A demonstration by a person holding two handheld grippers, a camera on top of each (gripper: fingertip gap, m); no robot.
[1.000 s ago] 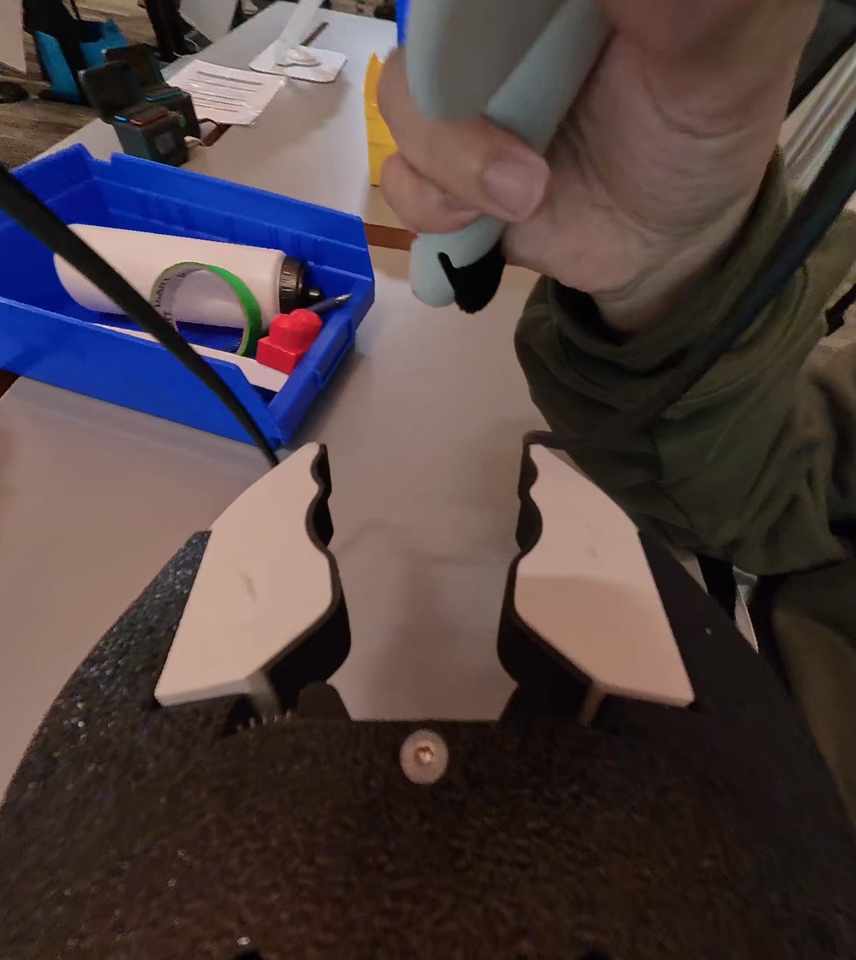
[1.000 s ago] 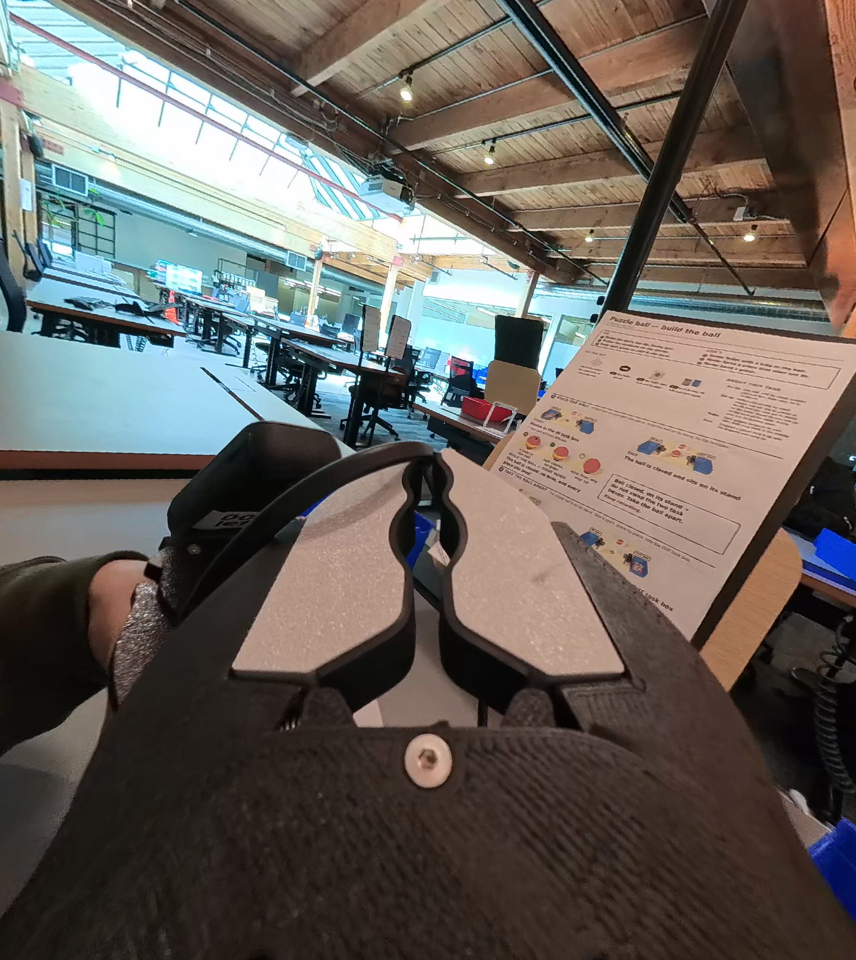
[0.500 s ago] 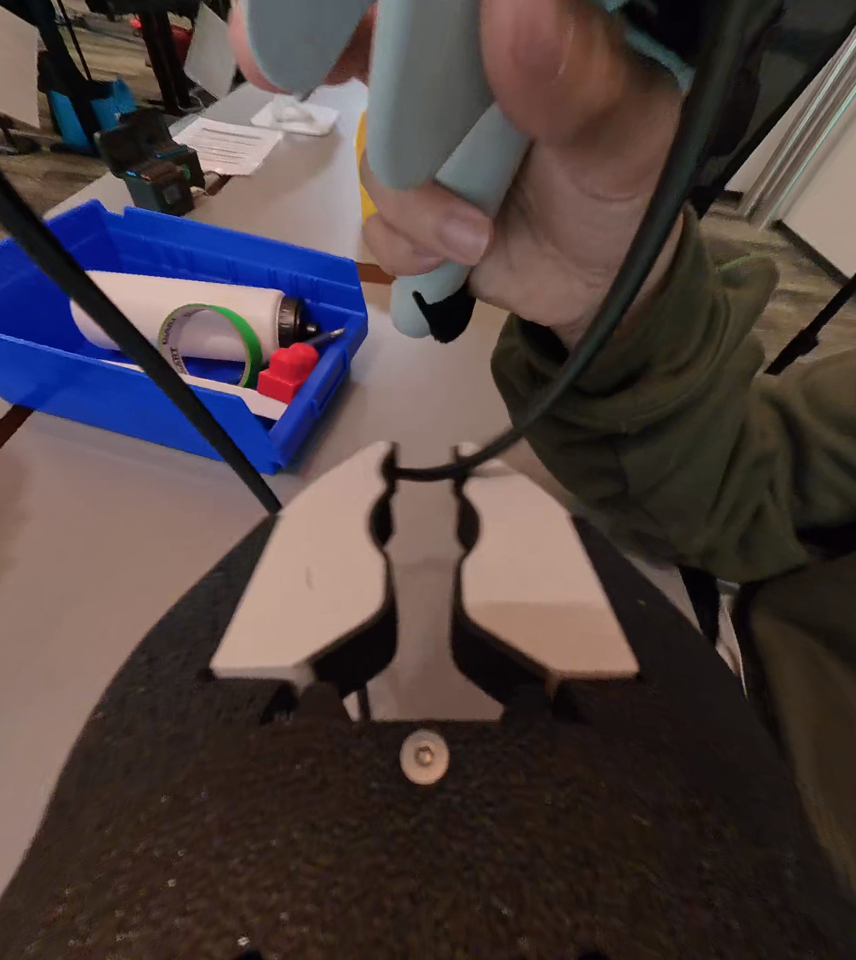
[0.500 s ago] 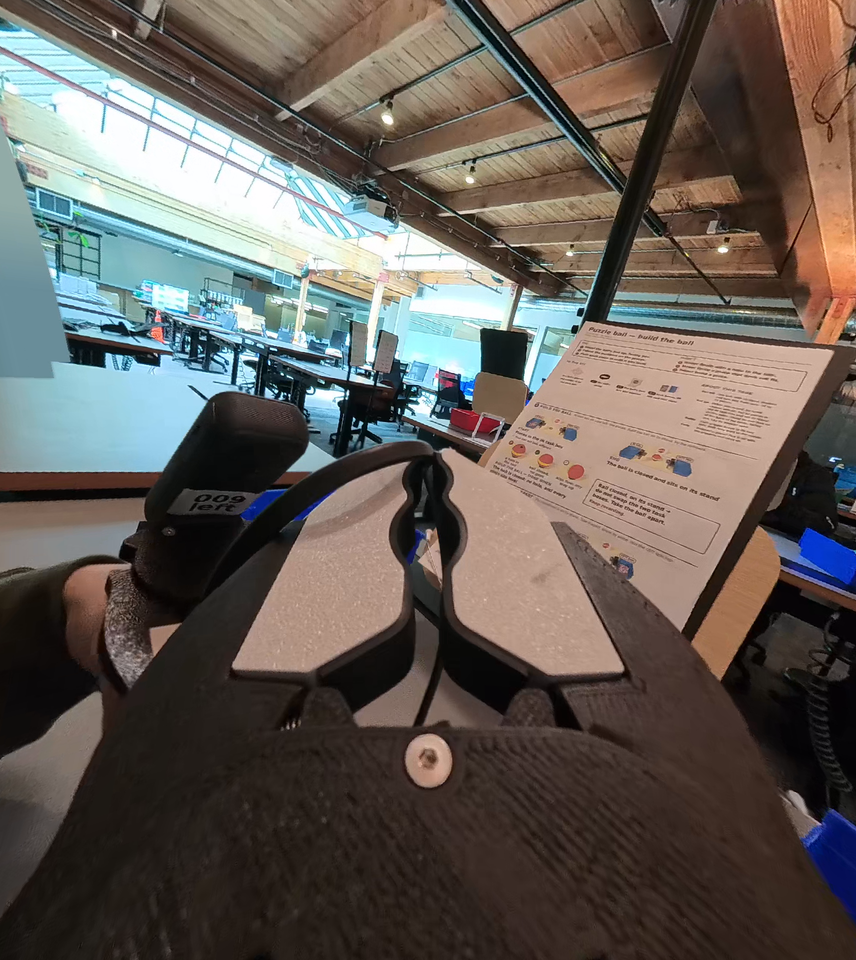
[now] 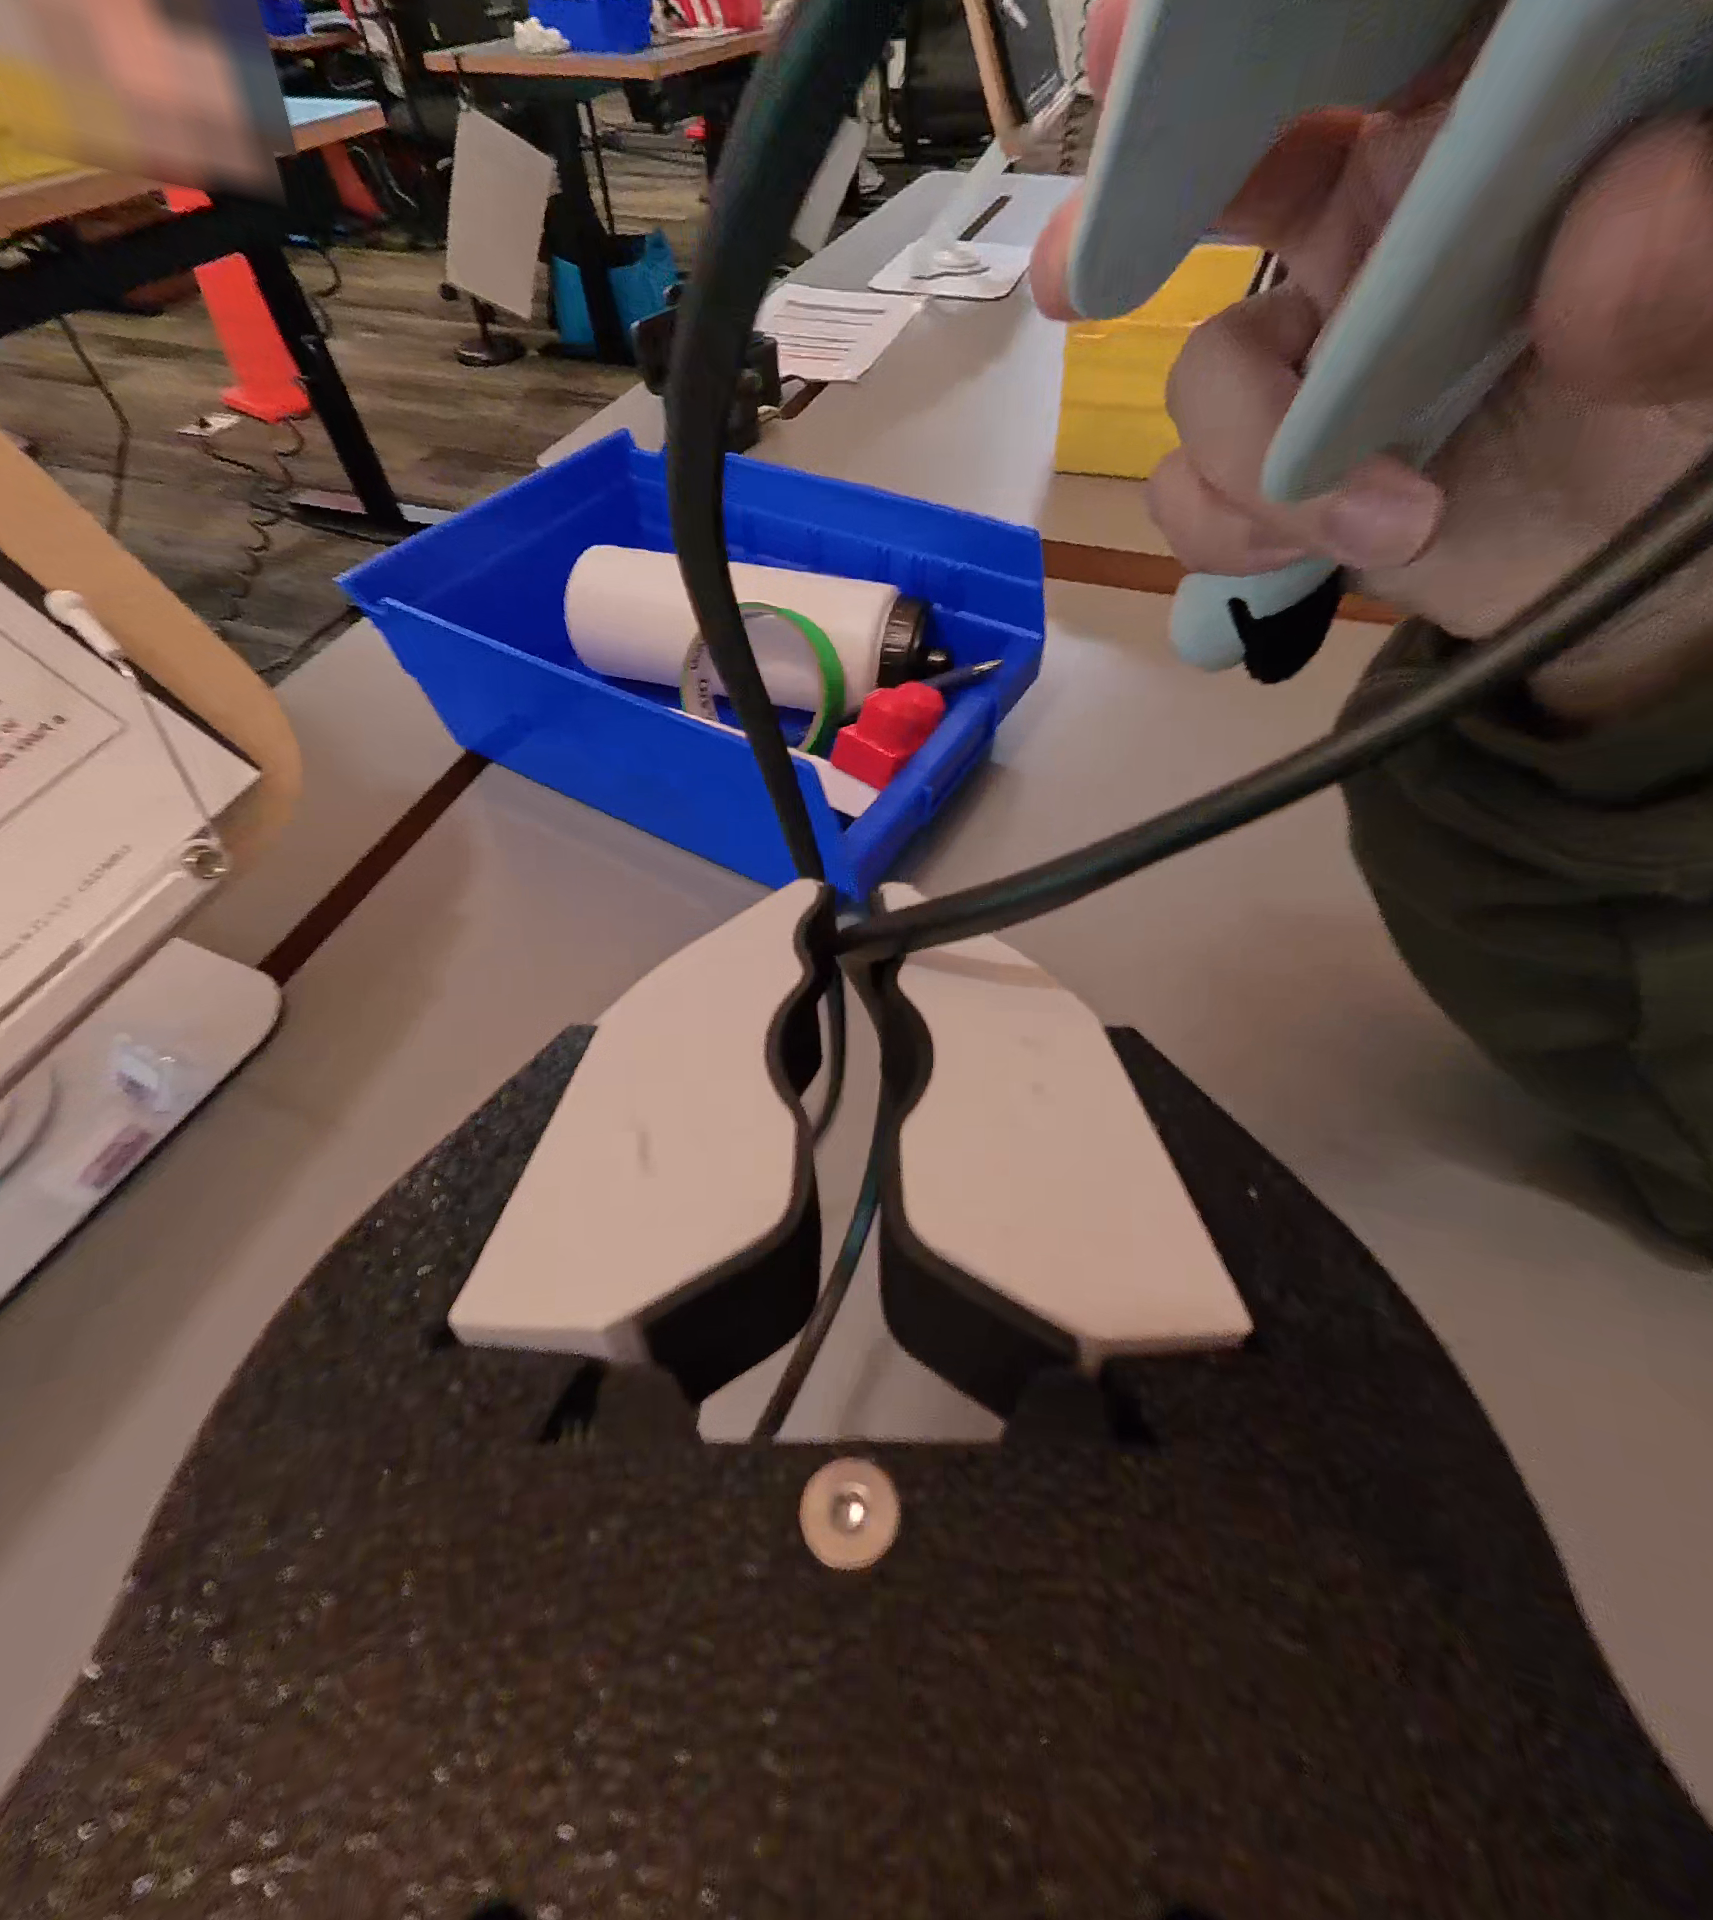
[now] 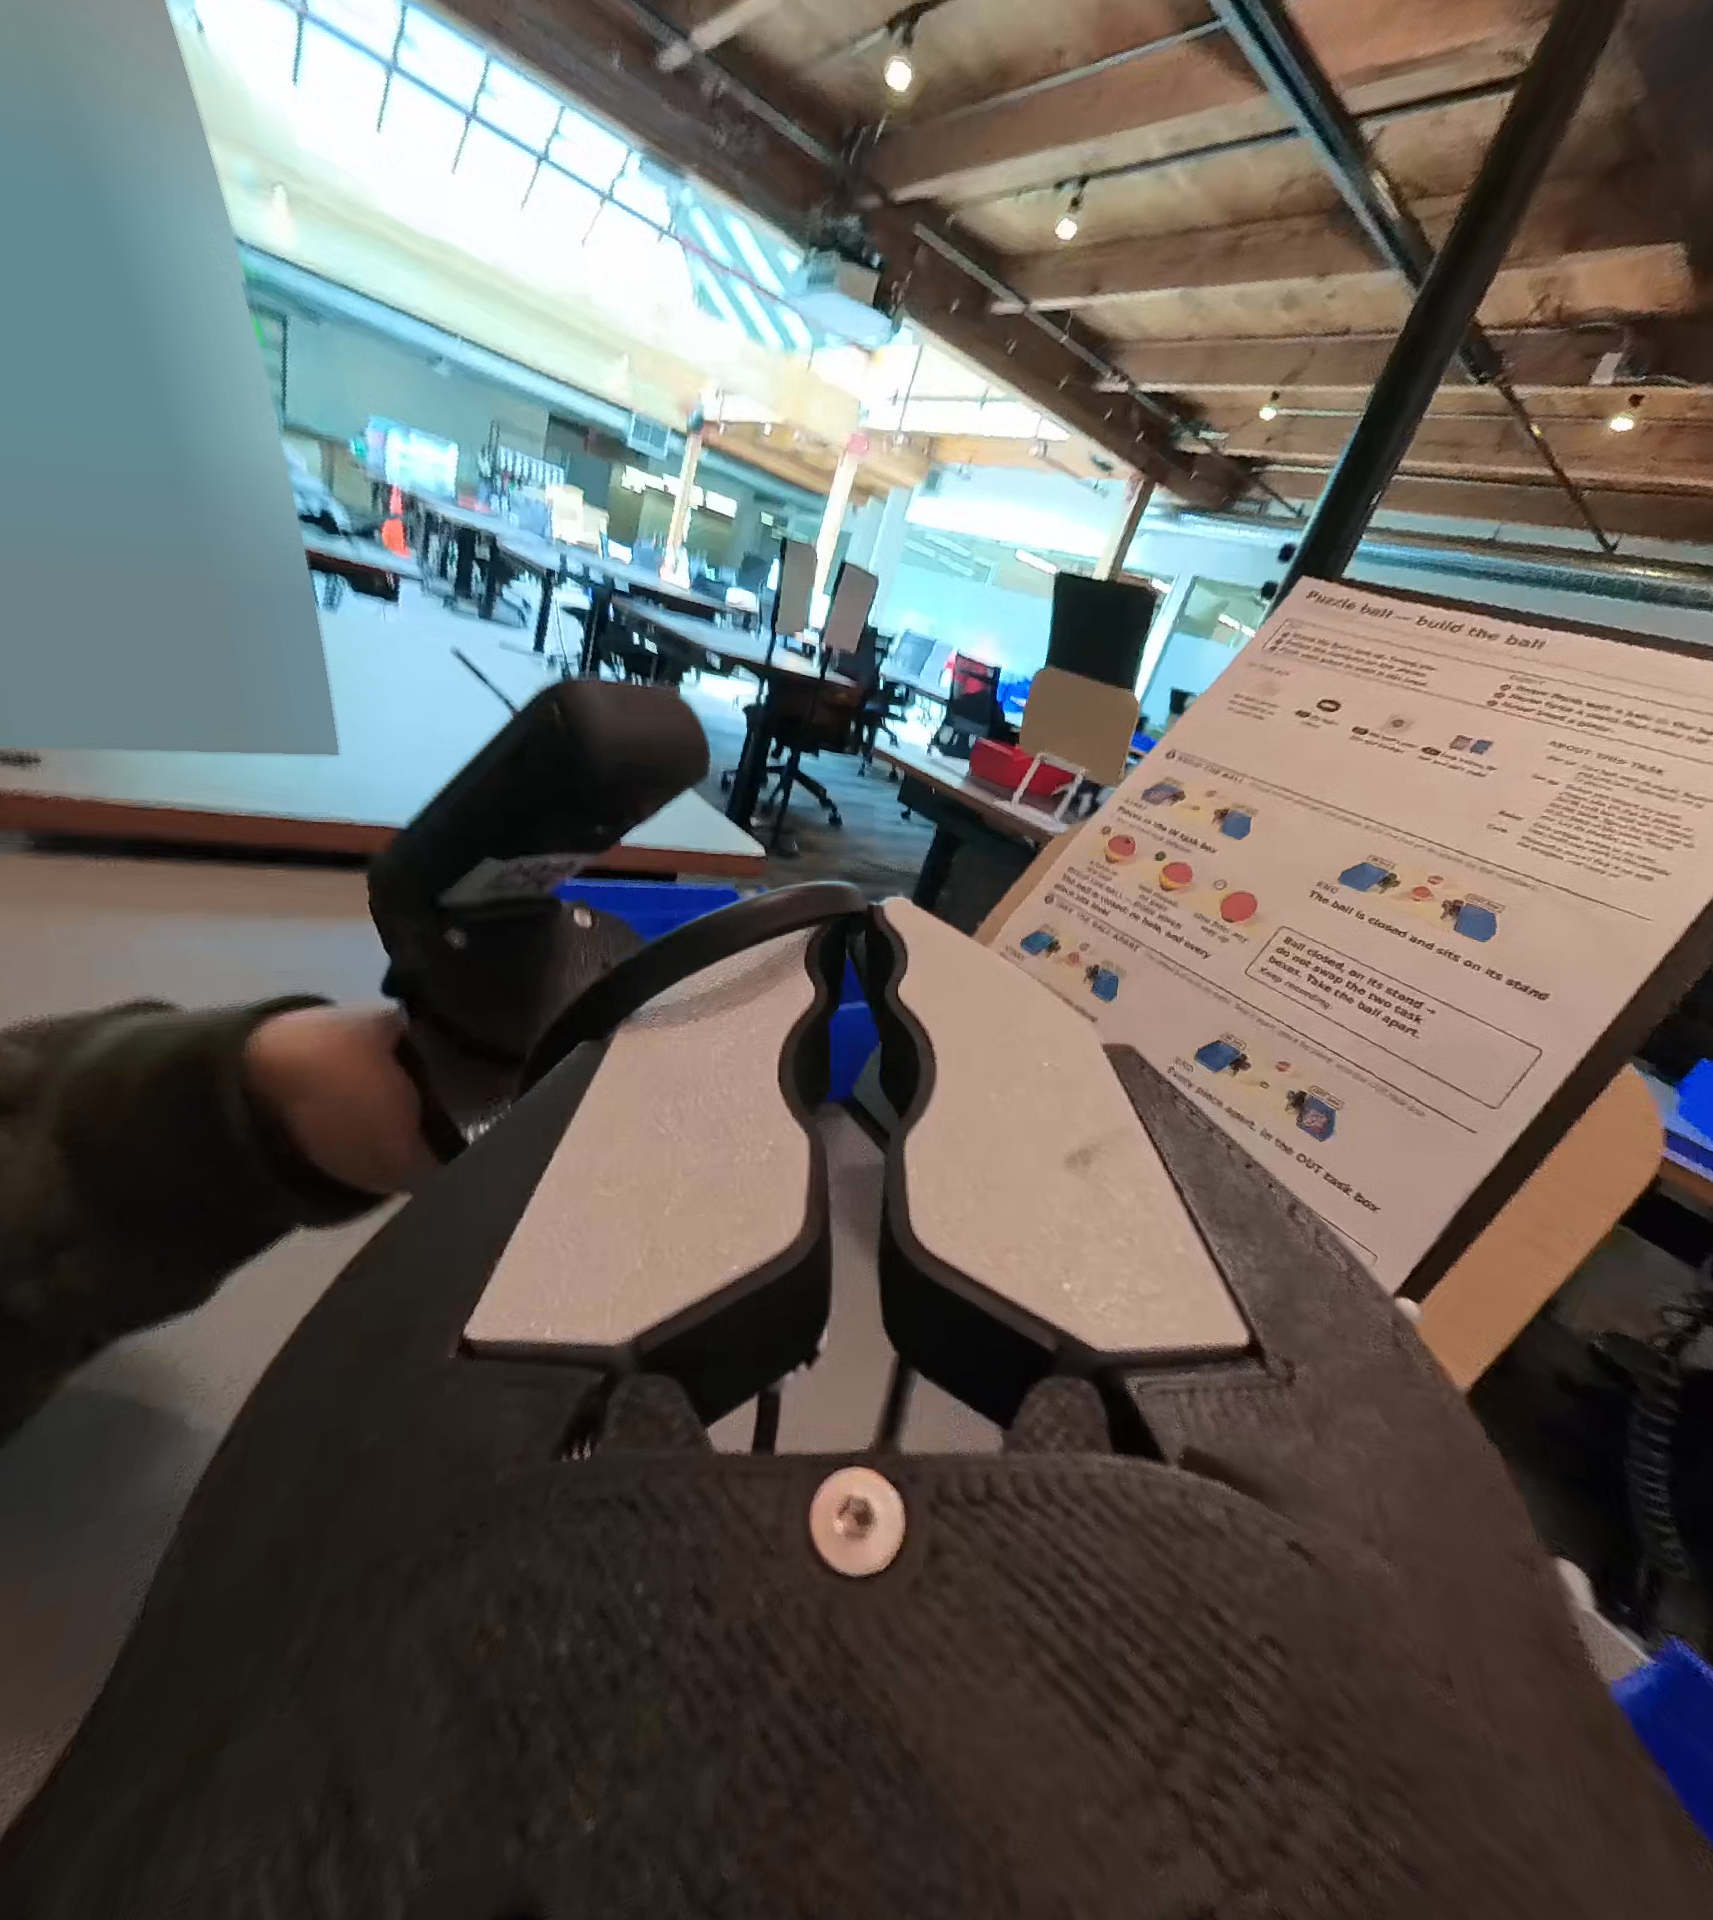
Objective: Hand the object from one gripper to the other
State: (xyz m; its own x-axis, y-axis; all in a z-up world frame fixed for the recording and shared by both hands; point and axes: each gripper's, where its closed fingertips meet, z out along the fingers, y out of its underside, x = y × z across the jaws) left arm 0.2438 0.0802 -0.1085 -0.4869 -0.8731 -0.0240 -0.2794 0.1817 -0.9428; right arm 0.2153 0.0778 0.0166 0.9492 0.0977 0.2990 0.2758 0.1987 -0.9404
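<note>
A black cable point(image 5: 717, 416) loops above the grey table. My left gripper point(image 5: 847, 920) is shut on the cable at its fingertips; one strand rises to the top and another runs right toward the hand. My right gripper point(image 6: 862, 914) is also shut on the cable point(image 6: 686, 935), which arcs left from its tips. In the left wrist view, a hand holds the right gripper's pale handle point(image 5: 1351, 260) at the upper right. In the right wrist view, the left gripper's black body point(image 6: 540, 821) sits at the left, held by a hand in a green sleeve.
A blue bin point(image 5: 623, 748) on the table point(image 5: 1195, 987) holds a white bottle point(image 5: 644, 613), a green tape roll point(image 5: 821, 644) and a red block point(image 5: 883, 727). A yellow bin point(image 5: 1132, 384) stands behind. An instruction board point(image 6: 1403, 883) on a stand is at the left.
My left gripper was open a second ago and has shut on the black cable. The right gripper stayed shut on the cable and has risen above the left one.
</note>
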